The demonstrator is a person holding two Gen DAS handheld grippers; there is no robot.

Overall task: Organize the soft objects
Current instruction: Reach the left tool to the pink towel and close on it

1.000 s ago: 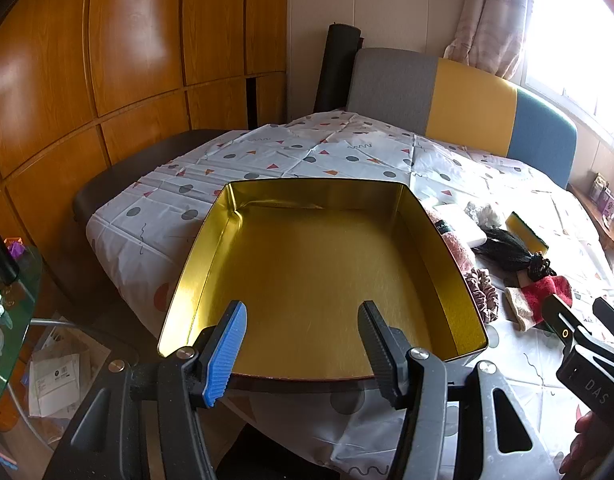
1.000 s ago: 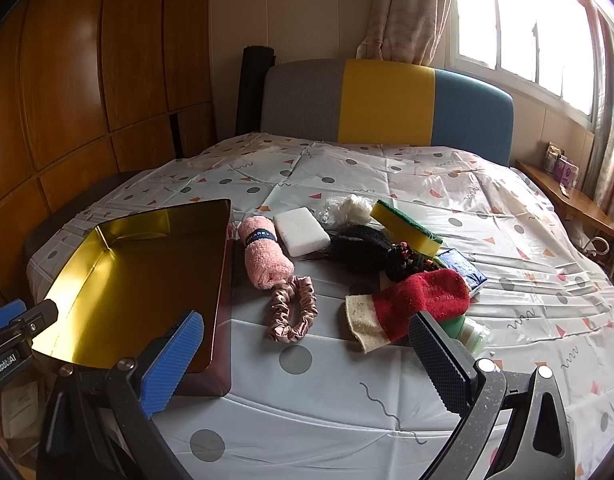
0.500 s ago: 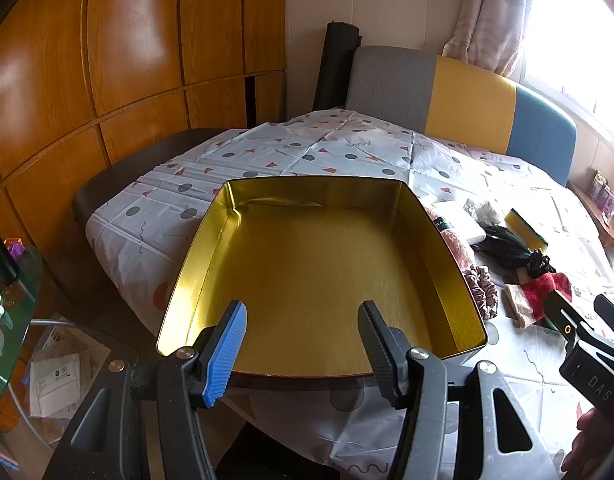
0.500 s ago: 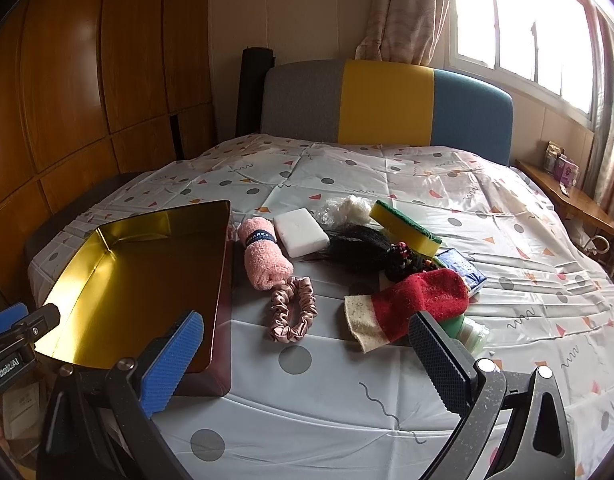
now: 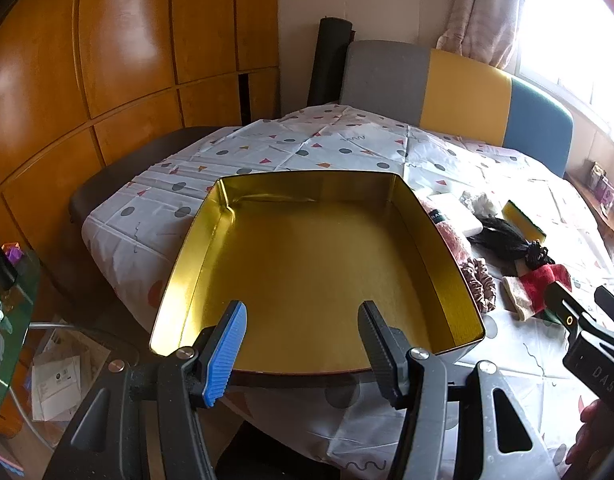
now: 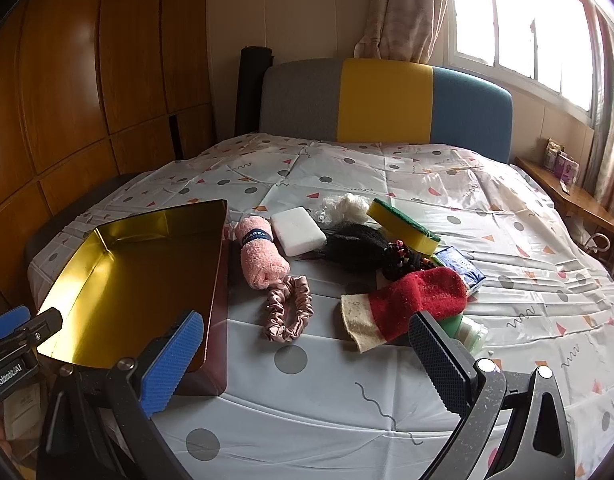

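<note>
A gold tin tray (image 5: 307, 256) lies empty at the bed's near left corner; it also shows in the right wrist view (image 6: 119, 280). Right of it lie a rolled pink towel (image 6: 261, 258), a pink scrunchie (image 6: 289, 308), a white sponge block (image 6: 298, 231), a black hair piece (image 6: 357, 246), a yellow-green sponge (image 6: 403, 226) and a red sock (image 6: 419, 296). My left gripper (image 5: 303, 340) is open and empty just before the tray's near rim. My right gripper (image 6: 307, 356) is open and empty, before the scrunchie and sock.
The bed carries a white patterned sheet (image 6: 387, 176) with a grey, yellow and blue headboard (image 6: 387, 100). A wooden wardrobe (image 5: 87, 80) stands left. A glass side table (image 5: 7, 312) is at the lower left. A wooden shelf (image 6: 567, 192) runs under the window.
Both views have shifted slightly; the left gripper has edged a little toward the tray. Nothing was grasped or moved.
</note>
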